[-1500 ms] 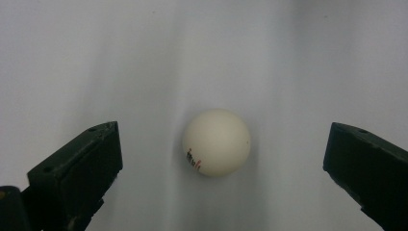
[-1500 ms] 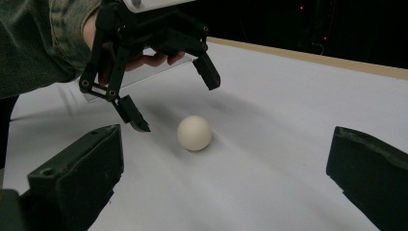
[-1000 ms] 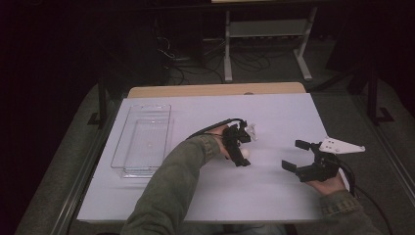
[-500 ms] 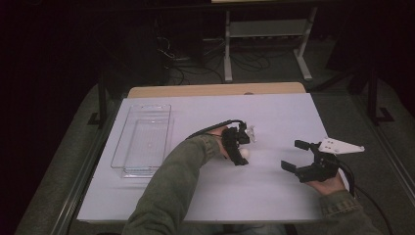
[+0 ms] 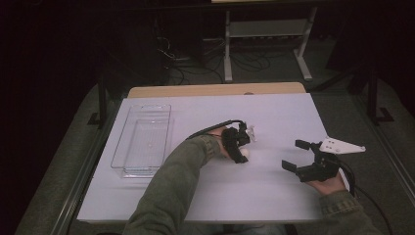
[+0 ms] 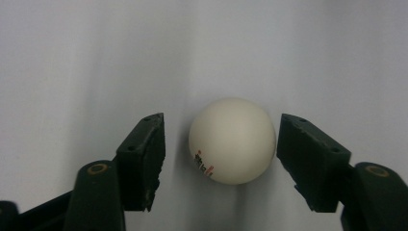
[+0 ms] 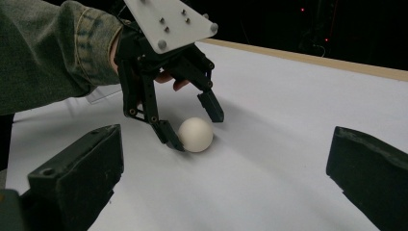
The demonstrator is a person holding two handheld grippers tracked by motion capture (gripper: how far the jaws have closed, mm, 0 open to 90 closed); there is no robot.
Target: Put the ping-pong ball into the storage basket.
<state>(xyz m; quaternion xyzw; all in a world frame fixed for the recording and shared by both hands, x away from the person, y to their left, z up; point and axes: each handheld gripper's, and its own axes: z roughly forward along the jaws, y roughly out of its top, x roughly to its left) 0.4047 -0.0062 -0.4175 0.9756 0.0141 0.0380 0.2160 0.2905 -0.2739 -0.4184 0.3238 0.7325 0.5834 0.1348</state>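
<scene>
Left gripper view: left gripper [image 6: 221, 144] straddles the white ball [image 6: 232, 141], jaws spread (right gripper [image 5: 299, 155] likewise agape).

The high view looks forward and down on the whole white surface [image 5: 274, 196]. The left gripper view faces almost straight down, very close to a ping-pong ball [image 6: 232, 140]. The right gripper view looks low across the surface, sharing that ball and the left gripper [image 7: 193, 126].
</scene>
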